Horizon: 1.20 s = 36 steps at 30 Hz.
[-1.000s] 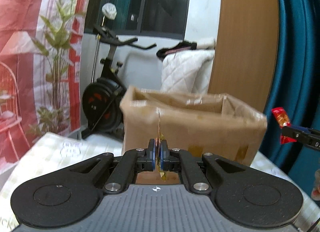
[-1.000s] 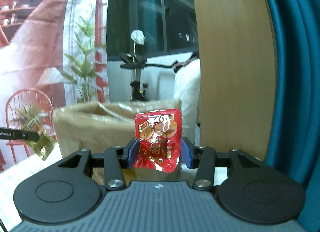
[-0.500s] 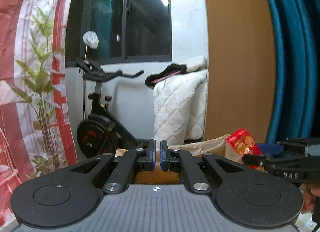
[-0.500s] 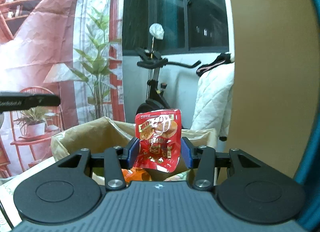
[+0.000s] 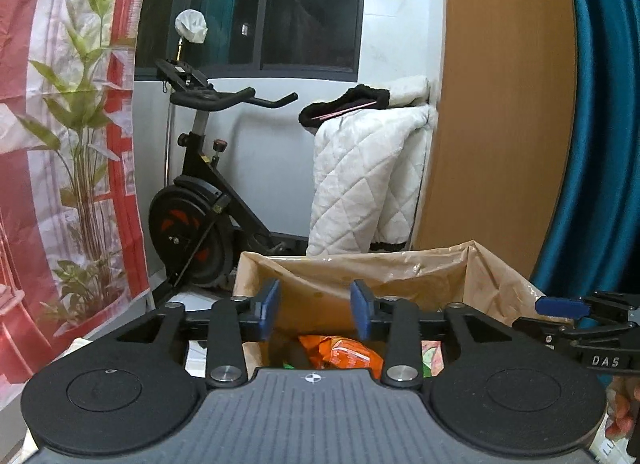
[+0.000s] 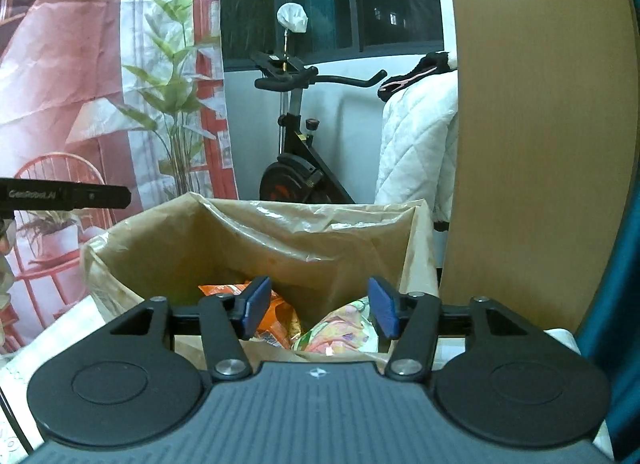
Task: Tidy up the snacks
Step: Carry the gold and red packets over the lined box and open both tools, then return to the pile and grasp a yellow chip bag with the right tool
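The left gripper (image 5: pixel 314 314) had just opened its jaws over the lined box (image 6: pixel 224 232), nothing between them. The right gripper (image 6: pixel 318 312) had let go too; its red packet was gone, presumably among the snacks (image 6: pixel 276 318) inside the box.

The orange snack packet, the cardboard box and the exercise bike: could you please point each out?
orange snack packet (image 5: pixel 344 354), left wrist view, its crinkled front.
cardboard box (image 6: pixel 160 240), right wrist view, its inner left wall.
exercise bike (image 5: pixel 188 240), left wrist view, its flywheel.
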Motion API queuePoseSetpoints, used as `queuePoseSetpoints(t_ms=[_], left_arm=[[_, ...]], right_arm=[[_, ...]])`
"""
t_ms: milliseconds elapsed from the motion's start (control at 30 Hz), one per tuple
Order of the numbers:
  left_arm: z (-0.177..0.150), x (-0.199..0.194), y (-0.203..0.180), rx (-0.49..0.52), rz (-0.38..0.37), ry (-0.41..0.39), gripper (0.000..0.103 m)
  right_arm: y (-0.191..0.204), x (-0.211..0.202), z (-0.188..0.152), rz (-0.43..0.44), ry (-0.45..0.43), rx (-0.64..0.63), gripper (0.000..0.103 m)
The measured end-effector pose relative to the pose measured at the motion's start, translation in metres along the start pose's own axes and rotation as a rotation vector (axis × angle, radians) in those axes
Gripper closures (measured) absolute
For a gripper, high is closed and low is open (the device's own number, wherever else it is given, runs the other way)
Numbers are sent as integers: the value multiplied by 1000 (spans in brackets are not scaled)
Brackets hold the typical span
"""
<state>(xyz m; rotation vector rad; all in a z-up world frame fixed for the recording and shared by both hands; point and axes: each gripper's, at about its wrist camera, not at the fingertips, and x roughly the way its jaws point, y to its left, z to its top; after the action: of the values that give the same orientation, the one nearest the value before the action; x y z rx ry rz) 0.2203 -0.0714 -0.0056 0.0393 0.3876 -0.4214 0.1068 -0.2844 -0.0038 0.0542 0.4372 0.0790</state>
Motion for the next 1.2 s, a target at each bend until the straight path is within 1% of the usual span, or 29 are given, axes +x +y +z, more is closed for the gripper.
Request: queuePoseSetpoints(t_ms=[33,133,233,367,500,567,633,733,800,867,967,1000,1100,1167,1200], left_arm=[[1,-3,1,1,-3,3,56],[-3,-17,4,4,-18,5,56],[-15,-31,1,20,-37,13,56],[-44,-45,0,41,-65,59,56],[-82,-49,6,16,-77,124,56],[-103,-43,8,11,-77,171,56],[-122,-35,12,-12,-93,213,56],[-147,-20,15,-31,-121,256,56],[-161,-8,14,-18,-140,295,56],[-171,4,10,30,-171,314,56],[-182,19,4,105,-188,339,56],[-186,25,3,113,-193,353,56],[-191,45,11,78,-217,393,55],[-192,54,16,57,-231,410,51],[-194,53,13,53,-240,417,44]], right_arm=[[0,-3,0,1,-1,-1,42],[0,-13,-2,12,-12,4,41],[1,-31,-7,29,-42,10,41],[5,-51,-20,50,-67,21,41],[5,-65,-40,45,-75,47,41],[5,-67,-54,34,-70,72,41],[3,-67,-69,24,-52,102,41],[-2,-61,-93,1,7,145,41],[-6,-55,-106,-12,45,173,41],[-12,-52,-116,-11,73,213,41],[-21,-49,-124,-22,95,245,41],[-24,-49,-125,-24,100,251,41],[-27,-48,-129,-25,109,255,41],[-27,-48,-131,-20,113,255,41],[-27,-48,-132,-18,115,255,41]])
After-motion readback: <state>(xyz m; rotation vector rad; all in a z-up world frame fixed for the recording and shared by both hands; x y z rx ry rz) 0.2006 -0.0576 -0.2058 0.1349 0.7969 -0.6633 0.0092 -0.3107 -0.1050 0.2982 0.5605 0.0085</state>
